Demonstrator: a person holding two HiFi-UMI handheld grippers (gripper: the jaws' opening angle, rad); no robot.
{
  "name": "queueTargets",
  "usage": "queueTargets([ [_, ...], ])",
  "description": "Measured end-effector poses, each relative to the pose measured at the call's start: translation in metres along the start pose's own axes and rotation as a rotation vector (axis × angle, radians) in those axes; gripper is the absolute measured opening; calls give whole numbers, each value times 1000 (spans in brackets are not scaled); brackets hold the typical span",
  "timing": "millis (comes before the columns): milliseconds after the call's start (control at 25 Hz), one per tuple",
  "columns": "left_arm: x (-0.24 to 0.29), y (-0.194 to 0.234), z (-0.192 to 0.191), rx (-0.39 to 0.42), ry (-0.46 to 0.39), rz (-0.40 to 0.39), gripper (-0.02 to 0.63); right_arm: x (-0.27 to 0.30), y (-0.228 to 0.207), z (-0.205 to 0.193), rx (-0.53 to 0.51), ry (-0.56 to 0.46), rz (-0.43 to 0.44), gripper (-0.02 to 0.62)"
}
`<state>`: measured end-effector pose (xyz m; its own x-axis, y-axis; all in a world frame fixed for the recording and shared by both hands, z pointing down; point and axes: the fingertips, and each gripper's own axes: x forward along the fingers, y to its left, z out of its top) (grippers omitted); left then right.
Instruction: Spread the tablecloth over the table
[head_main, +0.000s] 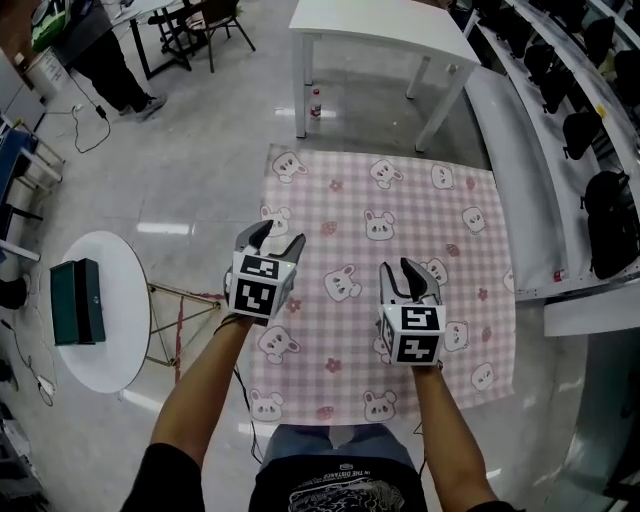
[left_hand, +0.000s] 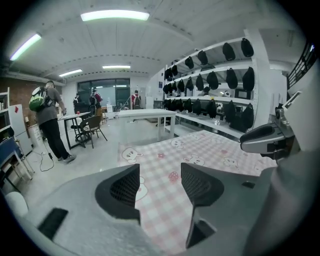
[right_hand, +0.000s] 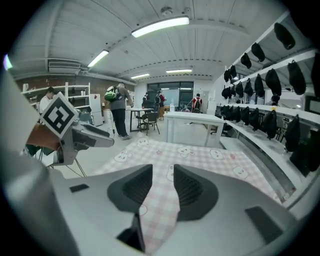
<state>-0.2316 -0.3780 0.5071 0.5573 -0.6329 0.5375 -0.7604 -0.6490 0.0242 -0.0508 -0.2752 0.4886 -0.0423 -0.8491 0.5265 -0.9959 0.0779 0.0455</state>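
A pink checked tablecloth (head_main: 400, 210) printed with white bunnies lies flat over the table, and its near edge hangs by my waist. My left gripper (head_main: 275, 240) hovers above the cloth's left side. Its jaws stand wide apart in the left gripper view, where my left gripper (left_hand: 160, 182) has only the tablecloth (left_hand: 200, 145) far below the gap. My right gripper (head_main: 402, 272) hovers over the cloth's near right part. In the right gripper view my right gripper (right_hand: 162, 185) shows a narrower gap, with nothing gripped and the tablecloth (right_hand: 200, 155) visible below.
A round white side table (head_main: 120, 340) with a green box (head_main: 77, 300) stands to the left, beside a folding stand (head_main: 180, 320). A white table (head_main: 385, 30) stands beyond the cloth's far edge. Shelves with black bags (head_main: 600, 200) line the right. A person (head_main: 105, 55) stands far left.
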Motion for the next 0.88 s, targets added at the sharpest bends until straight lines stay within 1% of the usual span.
queueTargets([
  [160, -14, -31, 12, -1, -21, 8, 267, -22, -22, 4, 20, -20, 19, 159],
  [360, -39, -82, 13, -3, -48, 45, 267, -63, -48, -8, 32, -53, 60, 187],
  [520, -62, -138, 4, -17, -48, 72, 267, -105, -74, -30, 47, -62, 100, 210],
  [680, -87, -196, -2, -40, -73, 119, 267, -148, -103, -56, 62, -74, 144, 221],
  [880, -118, -261, -10, -50, -94, 164, 267, -198, -135, -81, 87, -88, 183, 238],
])
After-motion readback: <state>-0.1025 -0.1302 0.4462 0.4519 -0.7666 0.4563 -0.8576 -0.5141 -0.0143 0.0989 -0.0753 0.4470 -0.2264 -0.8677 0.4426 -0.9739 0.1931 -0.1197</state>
